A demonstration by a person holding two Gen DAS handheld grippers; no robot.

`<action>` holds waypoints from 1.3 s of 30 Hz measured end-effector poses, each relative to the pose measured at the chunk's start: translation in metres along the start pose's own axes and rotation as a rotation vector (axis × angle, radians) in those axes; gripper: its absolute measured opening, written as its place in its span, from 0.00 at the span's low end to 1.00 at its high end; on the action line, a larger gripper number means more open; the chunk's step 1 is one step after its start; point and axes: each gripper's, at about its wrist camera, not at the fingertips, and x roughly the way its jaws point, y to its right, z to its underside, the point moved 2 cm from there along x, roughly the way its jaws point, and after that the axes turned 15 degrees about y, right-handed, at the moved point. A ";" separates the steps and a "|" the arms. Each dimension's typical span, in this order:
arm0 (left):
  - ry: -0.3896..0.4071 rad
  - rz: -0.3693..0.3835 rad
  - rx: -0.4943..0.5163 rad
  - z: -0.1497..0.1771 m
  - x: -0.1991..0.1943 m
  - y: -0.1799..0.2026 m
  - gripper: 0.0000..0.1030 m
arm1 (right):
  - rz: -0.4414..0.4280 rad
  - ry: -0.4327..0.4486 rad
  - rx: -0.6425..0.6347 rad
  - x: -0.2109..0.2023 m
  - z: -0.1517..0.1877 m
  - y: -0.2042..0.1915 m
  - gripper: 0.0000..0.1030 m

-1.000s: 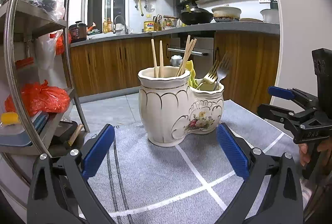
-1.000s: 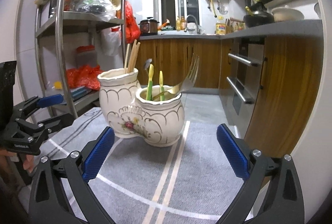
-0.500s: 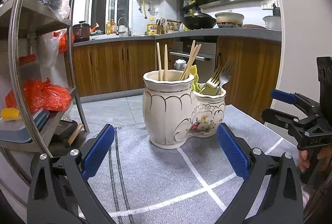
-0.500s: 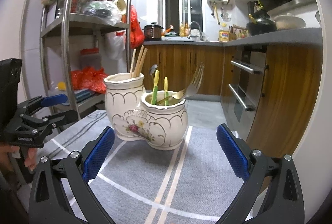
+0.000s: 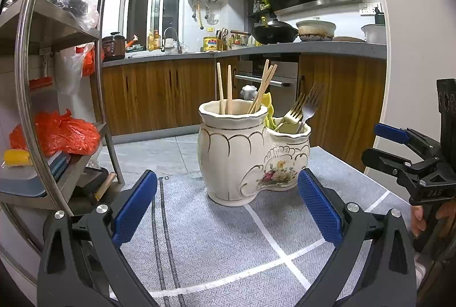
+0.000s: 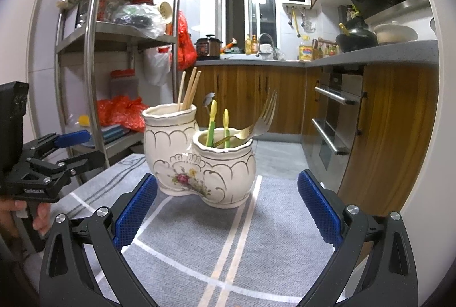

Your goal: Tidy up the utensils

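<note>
Two-compartment ceramic holder (image 5: 250,156) upright on grey mat (image 5: 205,235), chopsticks (image 5: 225,89) in taller cup, forks (image 6: 258,122) in shorter; left gripper (image 5: 226,210) and right gripper (image 6: 226,210) spread wide, empty, facing the holder; best approached slowly, from above.

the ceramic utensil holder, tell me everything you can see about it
The utensil holder is a glossy cream ceramic piece with gold scroll lines and a painted flower spray. It has two joined pots with wavy rims: a taller one holding wooden chopsticks, and a lower one holding forks and green-and-yellow handled utensils. It stands upright on the grey mat, beside a white stripe. Neither open gripper touches it.
</note>
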 end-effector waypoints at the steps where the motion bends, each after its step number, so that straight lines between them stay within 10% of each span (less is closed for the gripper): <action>1: -0.001 0.000 0.000 0.000 0.000 0.000 0.95 | 0.000 -0.001 0.000 0.000 0.000 0.000 0.95; 39: -0.009 -0.018 0.014 0.003 0.002 0.001 0.95 | -0.001 0.000 0.000 0.000 0.000 0.001 0.95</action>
